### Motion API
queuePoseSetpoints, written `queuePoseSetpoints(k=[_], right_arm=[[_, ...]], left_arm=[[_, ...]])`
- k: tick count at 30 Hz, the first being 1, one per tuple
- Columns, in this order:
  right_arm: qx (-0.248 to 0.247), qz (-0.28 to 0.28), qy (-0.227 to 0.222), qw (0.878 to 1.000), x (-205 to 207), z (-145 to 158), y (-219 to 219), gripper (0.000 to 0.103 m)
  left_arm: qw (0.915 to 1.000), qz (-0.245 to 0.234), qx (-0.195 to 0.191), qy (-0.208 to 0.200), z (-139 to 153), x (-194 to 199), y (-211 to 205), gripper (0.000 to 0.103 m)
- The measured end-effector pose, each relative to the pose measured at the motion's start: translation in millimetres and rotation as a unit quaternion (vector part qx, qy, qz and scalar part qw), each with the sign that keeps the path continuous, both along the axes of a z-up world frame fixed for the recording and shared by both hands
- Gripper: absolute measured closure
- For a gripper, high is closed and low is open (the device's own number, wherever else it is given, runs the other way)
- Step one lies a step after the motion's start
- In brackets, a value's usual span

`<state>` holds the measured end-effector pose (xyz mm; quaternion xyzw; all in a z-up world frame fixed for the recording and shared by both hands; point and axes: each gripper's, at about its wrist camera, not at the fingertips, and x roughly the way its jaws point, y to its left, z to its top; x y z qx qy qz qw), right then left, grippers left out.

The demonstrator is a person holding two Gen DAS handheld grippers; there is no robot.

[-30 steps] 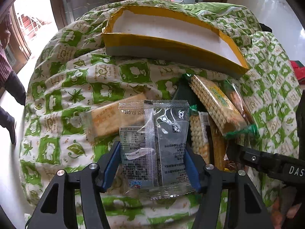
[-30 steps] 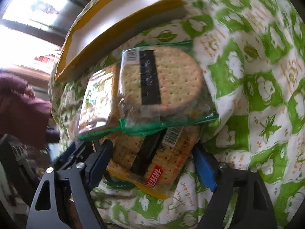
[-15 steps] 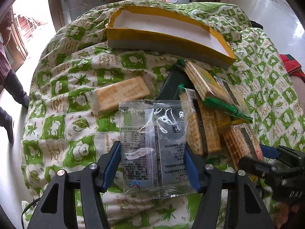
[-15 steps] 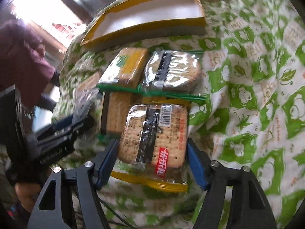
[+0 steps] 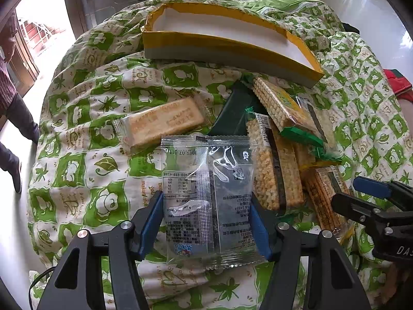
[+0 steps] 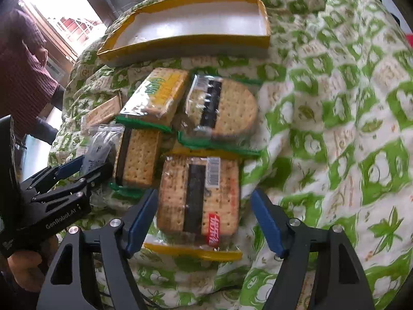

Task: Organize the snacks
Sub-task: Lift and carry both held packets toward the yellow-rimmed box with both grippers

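Green-and-white patterned cloth [image 5: 85, 160] covers the work surface; glass doors and bright daylight lie beyond it.

Left gripper [image 5: 207, 217]: both blue pads press the sides of a clear-and-silver snack packet [image 5: 209, 196], which stands upright between them, lifted off the cloth.

Ahead of this gripper and slightly to its left, a single long biscuit bar [image 5: 162, 124] lies flat on the cloth. Ahead to its right, a pile of cracker packs [image 5: 281, 139]. Farther ahead, beyond the pile, the yellow-rimmed shallow box [image 5: 227, 49] with a white interior.

Right gripper [image 6: 204, 222]: jaws have just been opening; they stand apart, one on each side of a square cracker pack with a red label [image 6: 198, 196]. A gap shows on the right-hand side; contact on the left-hand side cannot be judged. Pack rests on the cloth at the near end of the pile. Image is blurred here.
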<state>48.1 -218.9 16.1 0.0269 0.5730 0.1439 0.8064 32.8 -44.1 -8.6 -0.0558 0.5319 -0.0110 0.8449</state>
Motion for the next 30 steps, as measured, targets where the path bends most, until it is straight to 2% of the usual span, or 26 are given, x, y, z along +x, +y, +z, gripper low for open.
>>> queuePoseSetpoints(k=[4, 6, 10, 20, 30], right_arm=[[-0.013, 0.014, 0.016, 1.000, 7.7, -11.3, 14.3, 0.029], [-0.018, 0.016, 0.009, 1.000, 7.4, -13.9, 16.8, 0.035], [0.000, 0.017, -0.008, 1.000, 3.0, -4.5, 9.4, 0.036], [0.041, 0.024, -0.018, 0.999, -21.1, 23.1, -7.2, 0.036], [0.041, 0.021, -0.047, 0.998, -19.1, 37.4, -9.6, 0.036]], left_arm=[[1.0000, 0.000, 0.001, 0.003, -2.2, 3.5, -1.8, 0.037], [1.0000, -0.001, 0.001, 0.000, -1.9, 3.6, -2.7, 0.037], [1.0000, -0.002, -0.002, -0.007, 0.8, 1.1, -1.9, 0.037], [0.9994, -0.011, -0.022, -0.023, 17.7, -14.6, 1.6, 0.037], [0.9990, -0.020, -0.026, -0.031, 35.2, -12.6, -4.2, 0.037]])
